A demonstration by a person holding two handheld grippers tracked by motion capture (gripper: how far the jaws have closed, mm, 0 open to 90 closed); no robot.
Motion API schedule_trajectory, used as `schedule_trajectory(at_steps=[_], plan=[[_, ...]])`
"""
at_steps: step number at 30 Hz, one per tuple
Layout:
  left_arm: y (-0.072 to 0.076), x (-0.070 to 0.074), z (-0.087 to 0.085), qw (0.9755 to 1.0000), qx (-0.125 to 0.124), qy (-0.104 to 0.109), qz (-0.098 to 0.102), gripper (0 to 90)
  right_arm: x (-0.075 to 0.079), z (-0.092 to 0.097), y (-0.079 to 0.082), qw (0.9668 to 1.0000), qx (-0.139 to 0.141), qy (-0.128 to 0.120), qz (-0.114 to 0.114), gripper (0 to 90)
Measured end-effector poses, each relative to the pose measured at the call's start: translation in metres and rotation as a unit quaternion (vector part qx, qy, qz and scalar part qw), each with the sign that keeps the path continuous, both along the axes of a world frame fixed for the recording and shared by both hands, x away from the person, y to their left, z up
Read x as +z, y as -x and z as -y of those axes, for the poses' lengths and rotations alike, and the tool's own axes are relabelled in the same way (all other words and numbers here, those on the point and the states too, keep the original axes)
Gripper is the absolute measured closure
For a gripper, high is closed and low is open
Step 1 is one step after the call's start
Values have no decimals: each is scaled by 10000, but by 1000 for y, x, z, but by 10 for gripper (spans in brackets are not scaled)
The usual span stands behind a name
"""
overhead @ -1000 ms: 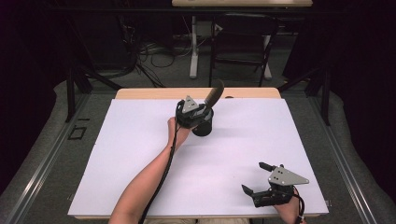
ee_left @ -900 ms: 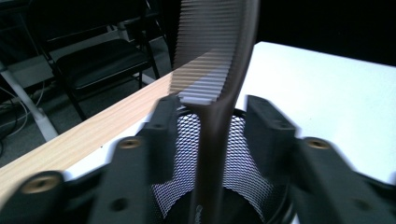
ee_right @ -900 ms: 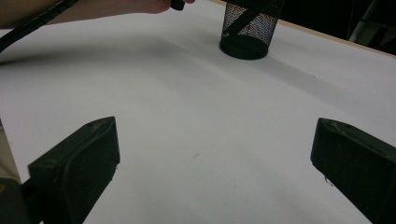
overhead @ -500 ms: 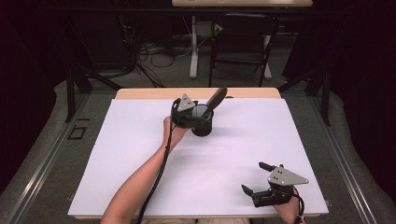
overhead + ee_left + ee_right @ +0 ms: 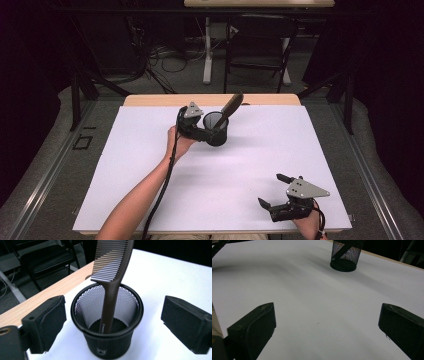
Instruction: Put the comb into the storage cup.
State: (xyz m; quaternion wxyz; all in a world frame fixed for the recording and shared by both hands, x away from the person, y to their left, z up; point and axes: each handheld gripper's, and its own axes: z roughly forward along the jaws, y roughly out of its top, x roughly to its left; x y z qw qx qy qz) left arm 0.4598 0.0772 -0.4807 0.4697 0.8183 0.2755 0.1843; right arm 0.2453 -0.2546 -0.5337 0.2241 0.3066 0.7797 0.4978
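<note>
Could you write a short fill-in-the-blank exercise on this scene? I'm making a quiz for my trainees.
1. The brown comb stands inside the black mesh ____.
2. The comb's teeth end points ____, above the rim.
3. The left gripper has its fingers ____, one on each side of the cup.
4. The right gripper holds ____ over the white table.

Missing words: cup; up; open; nothing

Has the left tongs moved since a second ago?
Yes. The left tongs backed off left of the mesh cup, jaws just opened, leaving the comb inside.
</note>
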Motion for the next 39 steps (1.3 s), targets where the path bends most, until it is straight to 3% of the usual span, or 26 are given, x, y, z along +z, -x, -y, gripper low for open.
schedule_trajectory(at_steps=[3, 17, 39], plan=[[3, 2, -5, 9999, 9, -95, -53, 3, 0, 0, 0, 10000, 0, 1, -15, 8], [28, 8, -35, 9992, 105, -369, -147, 2, 0, 0, 0, 10000, -1, -6, 6, 8], [68, -1, -71, 9981, 221, -494, -290, 0, 0, 0, 0, 10000, -8, -18, -30, 8]])
